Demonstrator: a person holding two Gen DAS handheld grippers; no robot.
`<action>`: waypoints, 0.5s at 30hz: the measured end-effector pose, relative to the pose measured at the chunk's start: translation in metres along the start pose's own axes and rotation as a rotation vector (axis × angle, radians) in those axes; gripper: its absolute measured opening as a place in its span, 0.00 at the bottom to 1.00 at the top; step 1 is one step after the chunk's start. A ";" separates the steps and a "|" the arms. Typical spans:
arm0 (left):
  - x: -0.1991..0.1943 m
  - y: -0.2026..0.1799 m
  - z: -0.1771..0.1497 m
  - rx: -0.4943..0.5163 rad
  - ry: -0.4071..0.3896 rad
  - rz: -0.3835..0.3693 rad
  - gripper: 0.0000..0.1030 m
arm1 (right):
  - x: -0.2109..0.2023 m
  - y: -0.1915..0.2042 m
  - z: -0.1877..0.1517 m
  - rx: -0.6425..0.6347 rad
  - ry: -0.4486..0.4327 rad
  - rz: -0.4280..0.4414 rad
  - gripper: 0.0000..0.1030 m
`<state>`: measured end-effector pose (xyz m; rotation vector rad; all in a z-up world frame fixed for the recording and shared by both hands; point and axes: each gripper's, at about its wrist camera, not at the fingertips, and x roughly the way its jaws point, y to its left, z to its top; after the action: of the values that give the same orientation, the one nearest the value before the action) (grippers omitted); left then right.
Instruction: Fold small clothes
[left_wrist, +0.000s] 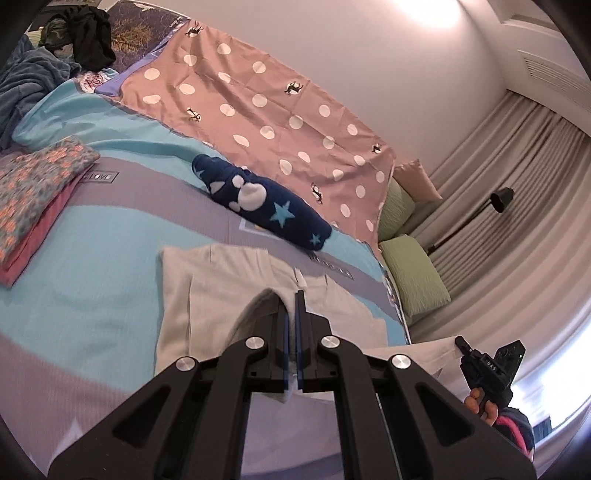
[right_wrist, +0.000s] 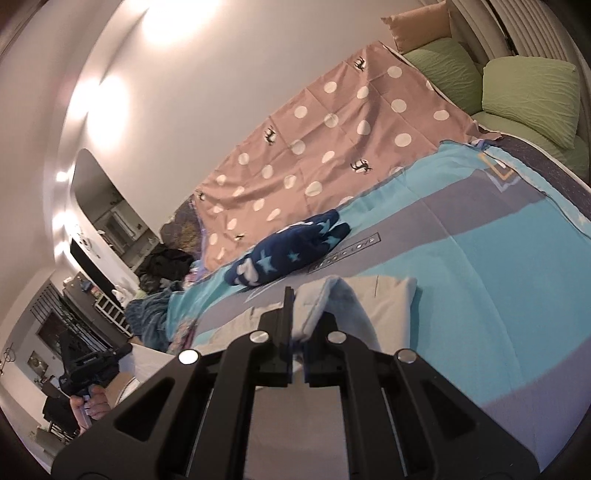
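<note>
A cream-white garment (left_wrist: 221, 291) lies spread on the blue and grey bed cover (left_wrist: 110, 229). In the left wrist view, my left gripper (left_wrist: 295, 299) is shut on the garment's near edge, and cloth shows between the blue pads. In the right wrist view, my right gripper (right_wrist: 306, 308) is shut on another part of the same white garment (right_wrist: 384, 295). A fold there is lifted and draped over the right-hand finger. Each view also shows the other gripper held in a hand: the right gripper (left_wrist: 491, 365) and the left gripper (right_wrist: 88, 365).
A rolled navy garment with stars (left_wrist: 258, 199) lies just beyond the white one. A folded floral and pink stack (left_wrist: 37, 195) sits at the left. A pink polka-dot sheet (left_wrist: 266, 110) runs along the wall. Green pillows (right_wrist: 528, 92) and a dark clothes heap (left_wrist: 88, 33) lie at the bed's ends.
</note>
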<state>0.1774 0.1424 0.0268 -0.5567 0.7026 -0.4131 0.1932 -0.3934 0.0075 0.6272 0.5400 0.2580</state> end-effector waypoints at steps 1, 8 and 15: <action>0.007 0.000 0.007 -0.001 0.003 0.005 0.02 | 0.012 -0.003 0.005 0.001 0.008 -0.011 0.03; 0.100 0.038 0.052 -0.022 0.043 0.147 0.05 | 0.119 -0.049 0.016 0.037 0.133 -0.191 0.09; 0.160 0.094 0.036 -0.112 0.148 0.276 0.18 | 0.151 -0.087 -0.005 0.125 0.238 -0.203 0.14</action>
<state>0.3291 0.1433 -0.0858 -0.5294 0.9358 -0.1587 0.3223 -0.4010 -0.1095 0.6614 0.8486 0.1072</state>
